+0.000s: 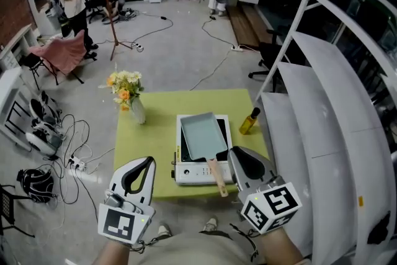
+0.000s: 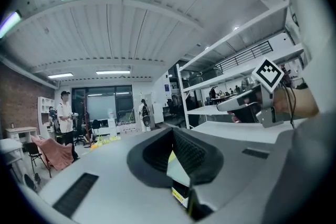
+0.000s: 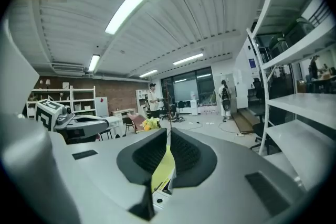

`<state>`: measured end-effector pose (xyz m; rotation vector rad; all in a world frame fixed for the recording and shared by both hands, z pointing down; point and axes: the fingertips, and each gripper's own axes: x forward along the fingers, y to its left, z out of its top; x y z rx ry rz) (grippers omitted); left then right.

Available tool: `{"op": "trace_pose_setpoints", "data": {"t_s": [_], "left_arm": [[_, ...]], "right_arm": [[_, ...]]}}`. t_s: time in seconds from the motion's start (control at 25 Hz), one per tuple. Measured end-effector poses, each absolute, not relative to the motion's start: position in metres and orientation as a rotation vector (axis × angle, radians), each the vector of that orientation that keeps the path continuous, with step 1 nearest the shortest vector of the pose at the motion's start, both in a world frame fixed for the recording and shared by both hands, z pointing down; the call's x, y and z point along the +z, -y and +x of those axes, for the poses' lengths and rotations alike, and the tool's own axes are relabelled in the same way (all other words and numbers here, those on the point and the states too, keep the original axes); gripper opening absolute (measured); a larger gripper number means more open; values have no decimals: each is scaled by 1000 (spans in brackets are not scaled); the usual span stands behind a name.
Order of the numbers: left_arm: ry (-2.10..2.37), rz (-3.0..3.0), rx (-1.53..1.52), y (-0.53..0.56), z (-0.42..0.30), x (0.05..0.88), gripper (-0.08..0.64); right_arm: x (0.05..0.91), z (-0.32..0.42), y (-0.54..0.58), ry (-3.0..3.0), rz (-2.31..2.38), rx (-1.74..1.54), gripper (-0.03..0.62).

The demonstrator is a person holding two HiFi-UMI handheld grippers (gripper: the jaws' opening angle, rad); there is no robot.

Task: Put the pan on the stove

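Observation:
A light blue rectangular pan (image 1: 203, 135) rests on the white portable stove (image 1: 186, 174) at the near edge of the yellow-green table (image 1: 155, 133). Its wooden handle (image 1: 218, 177) sticks out toward me over the stove's front. My left gripper (image 1: 149, 161) hovers left of the stove by the table's near edge, its jaws together and empty. My right gripper (image 1: 234, 152) sits just right of the handle without touching it, its jaws drawn to a thin slit with nothing between them. In the right gripper view the gripper (image 3: 168, 132) looks over the table (image 3: 164, 170).
A vase of yellow flowers (image 1: 127, 93) stands at the table's far left and a yellow bottle (image 1: 249, 121) at its right edge. White shelving (image 1: 322, 133) runs close along the right. Cables and chairs lie on the floor; two people stand far back.

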<state>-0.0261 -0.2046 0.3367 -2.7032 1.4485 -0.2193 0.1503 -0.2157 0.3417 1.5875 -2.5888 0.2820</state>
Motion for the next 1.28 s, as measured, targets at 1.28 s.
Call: {"op": "trace_pose_setpoints", "data": {"t_s": [1.28], "left_arm": [[-1459, -2786, -265, 183, -30, 376, 6]], "right_arm": [[390, 145, 180, 2466, 1478, 249, 5]]}}
